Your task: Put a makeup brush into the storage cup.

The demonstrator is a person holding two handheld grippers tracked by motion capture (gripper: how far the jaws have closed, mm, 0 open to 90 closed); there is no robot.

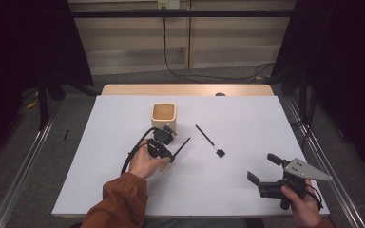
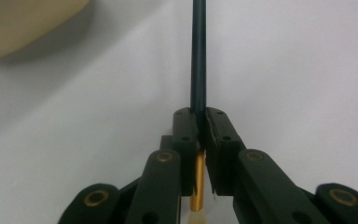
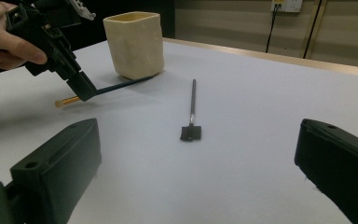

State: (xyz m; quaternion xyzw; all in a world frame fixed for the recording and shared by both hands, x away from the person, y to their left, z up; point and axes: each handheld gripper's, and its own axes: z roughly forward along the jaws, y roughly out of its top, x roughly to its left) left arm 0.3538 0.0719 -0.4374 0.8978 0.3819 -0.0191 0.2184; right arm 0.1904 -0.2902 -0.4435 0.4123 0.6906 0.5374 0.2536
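Jaws of the left gripper (image 1: 167, 153) are clamped on a thin brush (image 3: 107, 88) (gold ferrule behind the pads), just near of the cream cup (image 1: 164, 116). The right gripper (image 1: 262, 170) stands with jaws wide apart at the near right, and a second brush (image 1: 210, 141) lies between them on the white table (image 1: 247, 114).

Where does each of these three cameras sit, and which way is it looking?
High view: above the near table edge, looking forward and down at the cup; both forearms show.
Left gripper view: on the left gripper, along fingers shut on a thin brush.
Right gripper view: on the open right gripper, facing the cup and a flat brush lying on the table.
All three share the cup.
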